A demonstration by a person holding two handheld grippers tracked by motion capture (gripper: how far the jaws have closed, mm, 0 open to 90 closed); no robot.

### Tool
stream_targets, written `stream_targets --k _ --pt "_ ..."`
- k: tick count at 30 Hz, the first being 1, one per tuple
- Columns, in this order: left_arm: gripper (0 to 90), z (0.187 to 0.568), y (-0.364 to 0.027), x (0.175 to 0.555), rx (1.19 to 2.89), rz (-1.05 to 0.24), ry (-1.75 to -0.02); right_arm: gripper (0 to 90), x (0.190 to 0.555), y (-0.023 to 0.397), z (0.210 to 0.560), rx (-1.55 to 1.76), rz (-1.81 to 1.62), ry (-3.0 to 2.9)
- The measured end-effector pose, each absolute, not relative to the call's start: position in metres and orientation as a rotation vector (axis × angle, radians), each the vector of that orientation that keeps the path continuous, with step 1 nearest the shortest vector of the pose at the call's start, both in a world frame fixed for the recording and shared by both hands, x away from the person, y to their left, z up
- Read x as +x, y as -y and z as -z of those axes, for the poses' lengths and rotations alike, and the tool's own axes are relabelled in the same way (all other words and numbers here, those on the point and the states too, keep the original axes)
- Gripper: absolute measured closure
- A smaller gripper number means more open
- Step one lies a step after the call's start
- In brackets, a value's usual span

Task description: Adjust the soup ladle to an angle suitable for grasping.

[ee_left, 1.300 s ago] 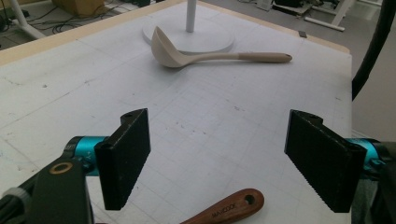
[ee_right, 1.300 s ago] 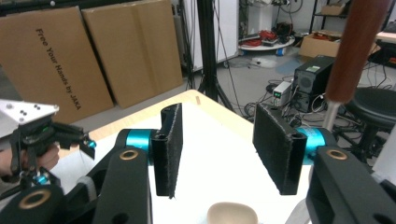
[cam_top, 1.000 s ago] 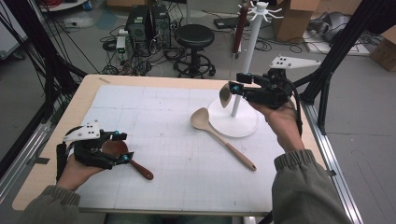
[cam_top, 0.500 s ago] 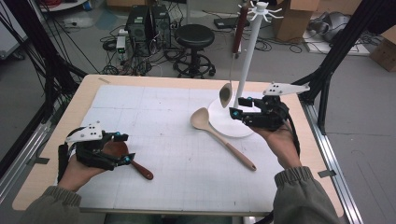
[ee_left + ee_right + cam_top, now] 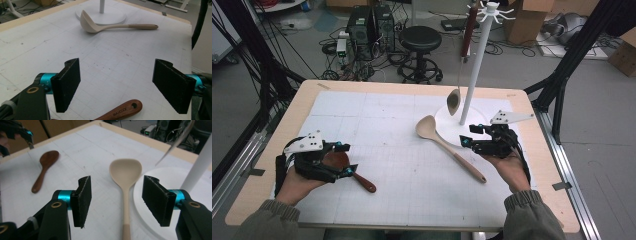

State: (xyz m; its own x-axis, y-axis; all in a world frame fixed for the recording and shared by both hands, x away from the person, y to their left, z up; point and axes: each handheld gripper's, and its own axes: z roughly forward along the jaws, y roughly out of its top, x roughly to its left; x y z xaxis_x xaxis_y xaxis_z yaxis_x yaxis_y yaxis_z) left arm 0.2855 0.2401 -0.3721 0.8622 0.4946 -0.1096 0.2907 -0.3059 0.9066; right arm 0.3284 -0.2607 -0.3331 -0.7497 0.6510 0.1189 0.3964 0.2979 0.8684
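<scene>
High view is looking down and forward over the whole table (image 5: 412, 200). Both gripper views are sitting low and close, peering between their own fingers, and both are catching the beige ladle (image 5: 100, 25) and the white stand base (image 5: 160, 182).

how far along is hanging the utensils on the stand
Done: one metal ladle hangs on the white stand. In hand: the right gripper, jaws just opening and empty, hovers over the beige ladle lying flat. Left: that ladle and the wooden spoon by the open left gripper.
</scene>
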Motion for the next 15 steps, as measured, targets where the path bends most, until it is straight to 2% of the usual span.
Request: stream_targets --k 15 --pt "23.1 0.373 -0.24 0.286 1.908 -0.226 -0.578 40.8 0.328 0.262 0.382 1.027 -1.275 -2.363"
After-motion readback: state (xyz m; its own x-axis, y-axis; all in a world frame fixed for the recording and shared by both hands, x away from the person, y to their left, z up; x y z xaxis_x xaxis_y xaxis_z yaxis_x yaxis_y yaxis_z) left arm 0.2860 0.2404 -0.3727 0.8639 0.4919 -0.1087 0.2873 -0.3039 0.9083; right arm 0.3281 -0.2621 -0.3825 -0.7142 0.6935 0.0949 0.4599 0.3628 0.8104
